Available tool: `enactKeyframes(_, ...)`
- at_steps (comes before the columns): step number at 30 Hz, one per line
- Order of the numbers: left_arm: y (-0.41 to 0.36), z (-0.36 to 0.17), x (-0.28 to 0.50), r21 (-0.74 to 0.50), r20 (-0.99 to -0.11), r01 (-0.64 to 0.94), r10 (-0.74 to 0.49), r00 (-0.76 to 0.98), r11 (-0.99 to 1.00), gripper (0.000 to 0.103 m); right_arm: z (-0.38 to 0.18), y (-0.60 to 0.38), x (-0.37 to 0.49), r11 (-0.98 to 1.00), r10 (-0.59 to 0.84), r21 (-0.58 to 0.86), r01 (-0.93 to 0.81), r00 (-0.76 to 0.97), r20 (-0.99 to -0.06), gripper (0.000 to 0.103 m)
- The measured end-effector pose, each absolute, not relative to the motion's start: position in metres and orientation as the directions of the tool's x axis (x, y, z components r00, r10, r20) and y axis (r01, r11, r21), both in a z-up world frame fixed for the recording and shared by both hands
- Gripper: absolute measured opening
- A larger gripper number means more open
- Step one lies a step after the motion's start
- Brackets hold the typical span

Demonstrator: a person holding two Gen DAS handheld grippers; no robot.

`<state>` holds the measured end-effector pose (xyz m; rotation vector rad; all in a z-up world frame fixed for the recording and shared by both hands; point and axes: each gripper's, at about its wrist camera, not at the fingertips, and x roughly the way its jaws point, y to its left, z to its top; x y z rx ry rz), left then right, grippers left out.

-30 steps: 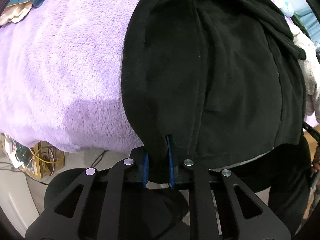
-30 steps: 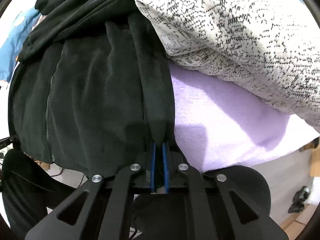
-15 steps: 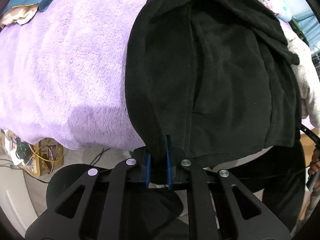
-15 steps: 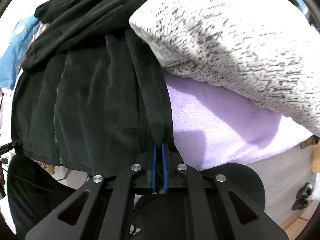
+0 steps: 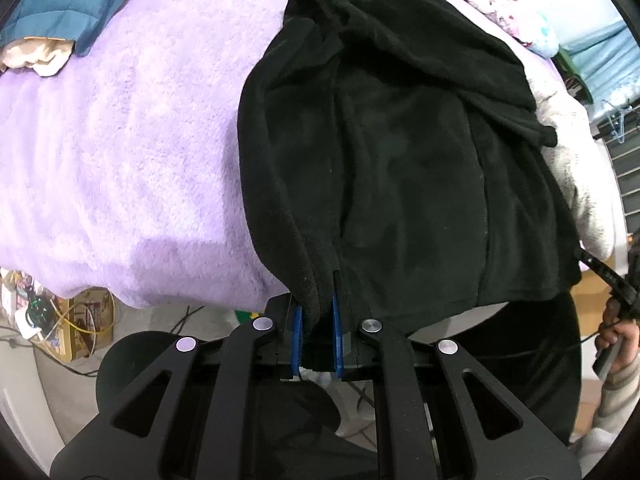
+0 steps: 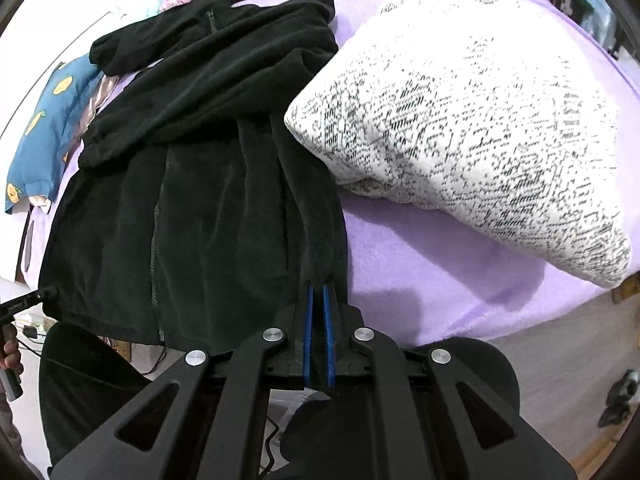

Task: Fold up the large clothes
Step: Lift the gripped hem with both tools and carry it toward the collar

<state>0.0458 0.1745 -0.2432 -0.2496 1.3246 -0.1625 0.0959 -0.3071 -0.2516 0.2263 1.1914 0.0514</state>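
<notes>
Over the last second we have drawn back from the bed with both tools, so more of the black fleece jacket now shows in each view: its collar and zip top have come into sight at the far end, and the hem sits farther out over the mattress edge. The jacket lies lengthwise on the purple blanket, front up, with its sleeves folded across the chest and its bottom hem hanging just past the bed edge toward us.

Our left gripper is closed on the hem corner on its side, a thick roll of fleece pinched between the blue pads. Our right gripper is clamped on the opposite corner, pads nearly together with a thin fold of cloth between them.

We judge the sleeves as already tucked in, so the narrowing of the garment looks done. What seems left is the lengthwise fold: carrying the hem up toward the collar, perhaps twice, then smoothing.

Just beside the jacket on the right rests a speckled white knit, touching its edge. A blue pillow lies at the far left, well apart.
</notes>
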Motion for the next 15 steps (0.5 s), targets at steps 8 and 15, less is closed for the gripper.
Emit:
enactKeyframes(8, 0.178, -0.230, 0.045, -0.318, -0.920, -0.031, -0.300, 0.253, 0.948, 0.010, -0.232, -0.306, 0.095, 0.965, 0.202, 0.253, 0.074, 0.409, -0.890, 0.005)
enactKeyframes(15, 0.178, -0.209, 0.047, -0.367, -0.898, -0.023, -0.347, 0.269, 0.930, 0.010, -0.207, -0.305, 0.097, 0.950, 0.253, 0.309, 0.053, 0.451, -0.856, 0.005)
